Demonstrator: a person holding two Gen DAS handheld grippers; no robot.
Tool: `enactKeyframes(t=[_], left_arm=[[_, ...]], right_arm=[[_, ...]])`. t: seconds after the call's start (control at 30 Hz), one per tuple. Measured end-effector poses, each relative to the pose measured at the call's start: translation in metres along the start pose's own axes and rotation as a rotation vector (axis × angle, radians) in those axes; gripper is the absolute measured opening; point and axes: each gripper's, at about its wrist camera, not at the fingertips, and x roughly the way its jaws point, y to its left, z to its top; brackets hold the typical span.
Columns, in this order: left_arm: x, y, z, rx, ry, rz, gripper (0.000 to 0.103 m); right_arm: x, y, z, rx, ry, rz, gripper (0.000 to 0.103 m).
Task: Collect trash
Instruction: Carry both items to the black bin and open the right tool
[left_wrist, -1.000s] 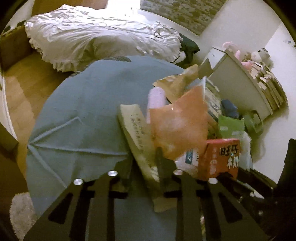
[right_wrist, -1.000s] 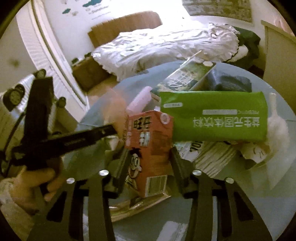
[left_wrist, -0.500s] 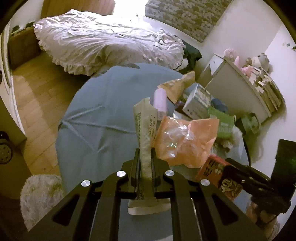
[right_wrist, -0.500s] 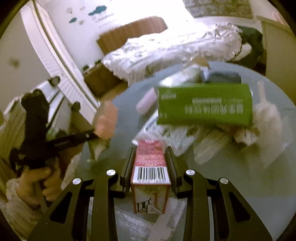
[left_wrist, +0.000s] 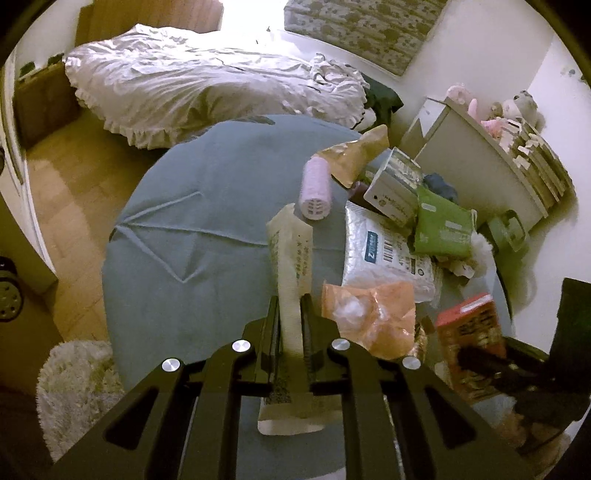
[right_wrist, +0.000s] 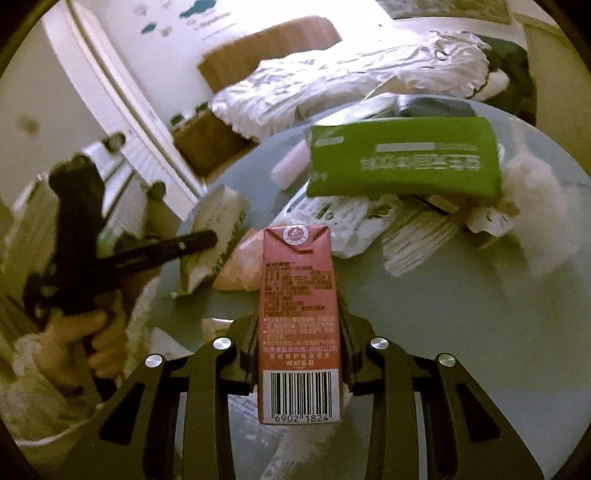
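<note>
My left gripper (left_wrist: 290, 306) is shut on a cream printed paper packet (left_wrist: 291, 258) and holds it above the round blue-grey table (left_wrist: 192, 221). My right gripper (right_wrist: 297, 306) is shut on a red drink carton (right_wrist: 297, 295), barcode end toward the camera. The carton also shows at the right of the left wrist view (left_wrist: 469, 332). The left gripper and its packet (right_wrist: 214, 229) show in the right wrist view. An orange plastic wrapper (left_wrist: 369, 314) lies beside the packet. A green pouch (right_wrist: 402, 158), a white mailer (left_wrist: 384, 251) and a pink roll (left_wrist: 316, 184) lie on the table.
A bed with white bedding (left_wrist: 207, 81) stands beyond the table. A white cabinet with soft toys (left_wrist: 487, 155) is at the right. A small box (left_wrist: 395, 184), a tan bag (left_wrist: 354, 155) and white fluff (right_wrist: 532, 199) lie in the pile. A fluffy rug (left_wrist: 74, 387) lies on the floor.
Both grippers closed on their items and lifted them back from the pile. The orange wrapper dropped to the table beside the left gripper. The carton turned end-on in the right gripper.
</note>
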Motion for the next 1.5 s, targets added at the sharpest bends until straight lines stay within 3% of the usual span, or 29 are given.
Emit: enactKeyframes(t=[0.17,0.3,0.37,0.53,0.73,0.93,1.2,1.5], left_arm=[[-0.02,-0.013,0.007,-0.002,-0.048,-0.061,0.011],[-0.038,-0.057,0.024,0.061,-0.08,-0.158,0.011],[-0.039,-0.086,0.031,0.102,-0.08,-0.217,0.011],[-0.013,-0.178,0.043,0.224,-0.038,-0.377,0.011],[0.055,-0.289,0.041,0.304,0.055,-0.514,0.011],[0.129,-0.368,0.028,0.358,0.152,-0.522,0.011],[0.192,-0.421,0.011,0.425,0.248,-0.501,0.011],[0.221,-0.433,0.004,0.428,0.284,-0.449,0.012]], right_arm=[[-0.044,-0.028,0.002,0.078,-0.147,0.048,0.034],[-0.093,-0.074,0.007,0.177,-0.311,0.044,0.034],[-0.122,-0.109,0.01,0.24,-0.398,-0.019,0.034],[-0.17,-0.19,0.014,0.349,-0.499,-0.195,0.034],[-0.191,-0.293,0.002,0.485,-0.488,-0.347,0.034],[-0.174,-0.364,-0.034,0.627,-0.382,-0.406,0.034],[-0.164,-0.388,-0.055,0.675,-0.324,-0.422,0.034],[-0.167,-0.392,-0.052,0.716,-0.308,-0.388,0.034]])
